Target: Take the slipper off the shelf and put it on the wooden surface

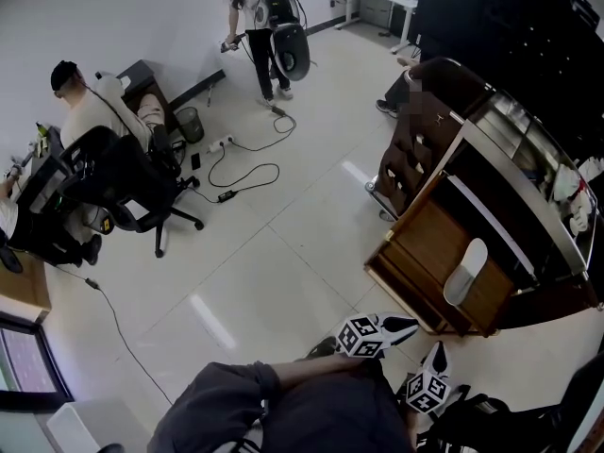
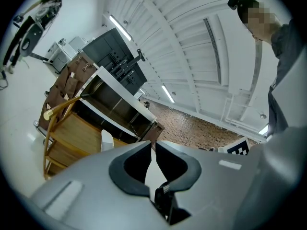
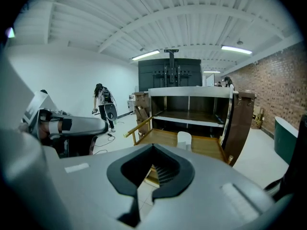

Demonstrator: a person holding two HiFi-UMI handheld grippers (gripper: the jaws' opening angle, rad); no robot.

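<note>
Slipper (image 1: 465, 272) on wooden surface (image 1: 423, 245), long axis toward shelf (image 1: 488, 219); left gripper (image 1: 407, 327), right gripper (image 1: 440, 351) jaws together.

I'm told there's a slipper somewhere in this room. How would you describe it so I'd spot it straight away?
Look at the big dark shelf unit at the right of the head view, and at the low wooden platform at its foot. The slipper sits on that wood: a whitish oval, the only pale thing on the brown boards.
</note>
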